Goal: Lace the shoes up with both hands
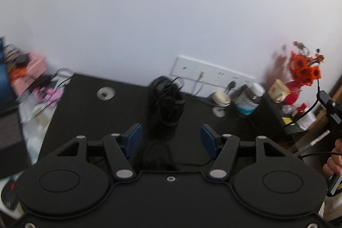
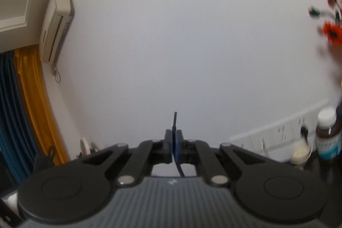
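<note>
On black table, blurry shoe, right gripper pinching lace

The left wrist view tilts down over the black bench toward the wall socket strip. The right wrist view faces level at that wall, higher. Both share the socket strip, brown bottle and orange flowers.

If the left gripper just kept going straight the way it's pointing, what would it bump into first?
Probably the black shoe on the dark table. It stands straight ahead of the left gripper, whose fingers are apart with nothing between them, though depth is hard to judge.
</note>
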